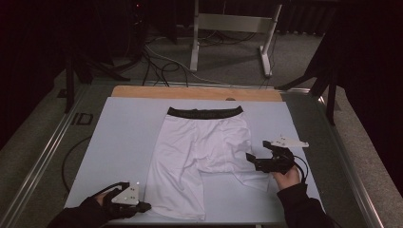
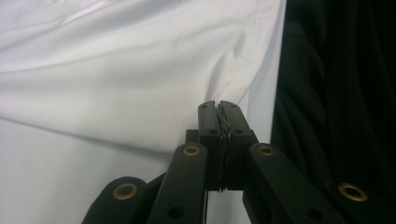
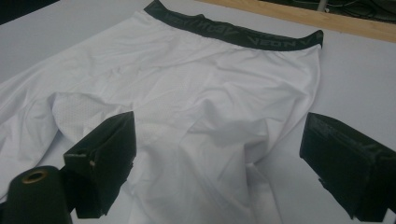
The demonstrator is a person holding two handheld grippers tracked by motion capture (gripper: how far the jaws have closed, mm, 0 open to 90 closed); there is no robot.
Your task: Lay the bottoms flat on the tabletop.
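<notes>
White shorts [image 1: 199, 142] with a black waistband [image 1: 204, 112] lie flat on a pale mat [image 1: 123, 133], waistband at the far side. My left gripper [image 1: 145, 206] is at the near left corner of the shorts. In the left gripper view its jaws [image 2: 218, 105] are pressed together on the hem of the white fabric [image 2: 140, 70], which creases toward them. My right gripper [image 1: 256, 151] sits by the right leg, jaws wide apart. In the right gripper view it [image 3: 219, 133] is open over the shorts [image 3: 187, 93], with the waistband [image 3: 233, 32] beyond.
A wooden table edge [image 1: 195, 92] runs behind the mat. Metal rails [image 1: 43, 156] border the table's sides. On the floor behind stand a white frame [image 1: 228, 23] and loose cables [image 1: 157, 61]. A dark sleeve [image 2: 327, 93] lies right of the left jaws.
</notes>
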